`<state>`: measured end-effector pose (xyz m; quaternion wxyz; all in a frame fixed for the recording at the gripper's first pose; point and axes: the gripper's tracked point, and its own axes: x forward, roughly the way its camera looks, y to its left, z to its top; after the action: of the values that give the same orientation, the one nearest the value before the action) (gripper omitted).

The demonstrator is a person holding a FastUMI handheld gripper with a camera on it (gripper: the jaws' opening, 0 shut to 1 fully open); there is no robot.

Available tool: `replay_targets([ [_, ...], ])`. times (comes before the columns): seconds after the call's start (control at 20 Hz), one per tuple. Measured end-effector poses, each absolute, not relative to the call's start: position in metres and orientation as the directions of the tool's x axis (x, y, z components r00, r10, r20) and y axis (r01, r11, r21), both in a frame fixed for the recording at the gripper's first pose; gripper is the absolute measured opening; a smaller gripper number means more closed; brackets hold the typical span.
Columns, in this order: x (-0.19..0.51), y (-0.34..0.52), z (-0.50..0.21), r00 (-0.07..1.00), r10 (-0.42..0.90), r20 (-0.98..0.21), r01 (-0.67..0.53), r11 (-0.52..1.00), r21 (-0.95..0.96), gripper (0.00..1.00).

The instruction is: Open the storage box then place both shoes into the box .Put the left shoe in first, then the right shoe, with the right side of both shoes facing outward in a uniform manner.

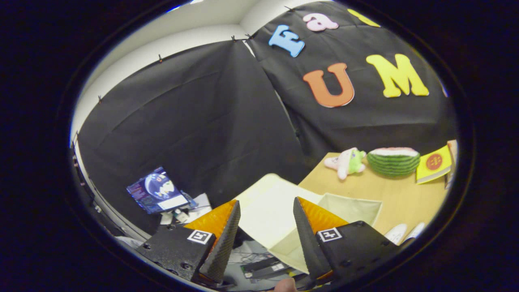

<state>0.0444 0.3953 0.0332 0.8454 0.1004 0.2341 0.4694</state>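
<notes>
Black cloth backs the bench (389,190); storage box (284,219) lies open (lid (263,202) back). Gripper (265,239) wide, empty: next, take the left shoe (395,233) by its side.

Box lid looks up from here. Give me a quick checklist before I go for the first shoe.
1. Storage box open: ok, lid swung back, between and beyond the fingers.
2. Box interior free: cannot tell, only part shows.
3. Gripper free: ok, fingers apart, nothing held.
4. Shoes located: ok, two white toes on the table beside the box.
5. Which is the left shoe: cannot tell.
6. Plush toy, watermelon toy, book away from box: ok.
</notes>
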Motion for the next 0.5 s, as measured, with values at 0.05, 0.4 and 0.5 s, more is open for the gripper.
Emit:
replay_targets([
  [0.05, 0.050, 0.385, 0.036, 0.492, 0.819, -0.294, -0.737, 0.572, 0.359, 0.80],
  [0.4, 0.074, 0.297, 0.031, 0.714, 0.632, -0.301, -0.601, 0.774, 0.198, 1.00],
  [0.5, 0.079, 0.265, 0.016, 0.754, 0.566, -0.333, -0.544, 0.823, 0.166, 1.00],
])
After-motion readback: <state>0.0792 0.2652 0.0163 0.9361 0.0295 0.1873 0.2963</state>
